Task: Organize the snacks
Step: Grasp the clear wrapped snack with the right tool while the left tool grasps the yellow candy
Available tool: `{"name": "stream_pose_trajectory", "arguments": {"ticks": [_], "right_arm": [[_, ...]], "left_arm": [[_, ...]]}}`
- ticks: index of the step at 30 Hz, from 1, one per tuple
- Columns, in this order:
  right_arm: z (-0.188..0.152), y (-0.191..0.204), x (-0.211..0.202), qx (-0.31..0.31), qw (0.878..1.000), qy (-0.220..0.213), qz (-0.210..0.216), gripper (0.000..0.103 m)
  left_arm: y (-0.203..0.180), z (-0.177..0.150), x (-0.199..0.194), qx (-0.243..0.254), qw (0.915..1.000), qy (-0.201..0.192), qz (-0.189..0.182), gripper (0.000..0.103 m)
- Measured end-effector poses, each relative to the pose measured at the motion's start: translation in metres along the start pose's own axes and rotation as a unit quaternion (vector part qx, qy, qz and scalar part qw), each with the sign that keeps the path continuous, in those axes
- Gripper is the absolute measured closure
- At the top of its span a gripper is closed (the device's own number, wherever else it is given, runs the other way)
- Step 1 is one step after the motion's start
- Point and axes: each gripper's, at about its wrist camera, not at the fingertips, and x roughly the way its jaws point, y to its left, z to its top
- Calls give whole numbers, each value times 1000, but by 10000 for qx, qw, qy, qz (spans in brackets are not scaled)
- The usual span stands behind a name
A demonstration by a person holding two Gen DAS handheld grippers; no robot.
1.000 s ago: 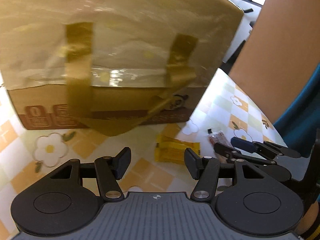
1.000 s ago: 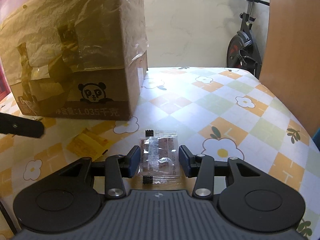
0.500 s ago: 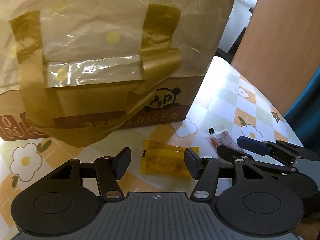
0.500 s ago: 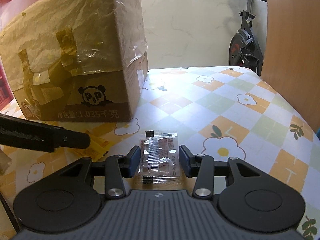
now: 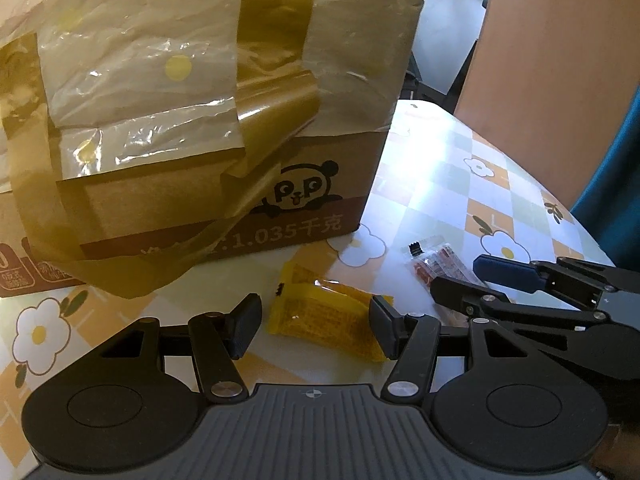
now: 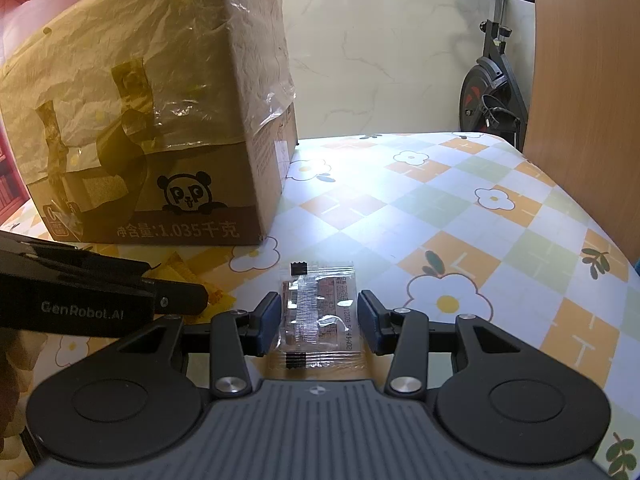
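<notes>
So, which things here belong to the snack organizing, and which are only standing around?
Part of the job:
- yellow snack packet, lying between the open left gripper fingers
- clear snack packet, lying between the open right gripper fingers
- cardboard box, probably where the snacks go

Just around:
- exercise bike
- wooden panel
- flowered tablecloth

Left gripper (image 5: 316, 326): black linkage arms, silver pivot screws, black pads, ribbed grey housing, two round black discs. Right gripper (image 6: 318, 322): same build, dark blue pads. White "GenRobot.AI" lettering on the left unit's side.
</notes>
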Motion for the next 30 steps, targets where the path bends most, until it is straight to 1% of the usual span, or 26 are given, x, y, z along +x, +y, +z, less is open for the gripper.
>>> {"name": "stream_pose_trajectory", "arguments": {"ticks": [1,3,5,11,18,22,30], "right_arm": [[0,0,0,1,10000,0,1,57],[0,0,0,1,10000,1,2,57],[0,0,0,0,10000,0,1,57],[0,0,0,0,10000,-1,1,57],[0,0,0,9,10000,-2,21,56],[0,1,1,-7,10000,-4,26,54],[-1,6,1,-135,9999,-4,-81,53]], "left_arm": [[0,-1,-1,10,10000,-6,-5,42],[-1,-3,-1,81,10000,-37,-2,46],[-2,-5,-3,141,9999,-72,-22,57],[0,-8,-7,108,9998,-124,-141,67],[8,-13,-22,58,9997,-134,-171,70],[15,-15,-34,-16,9995,-209,-219,71],[30,-17,-51,-209,9991,-345,-128,71]]}}
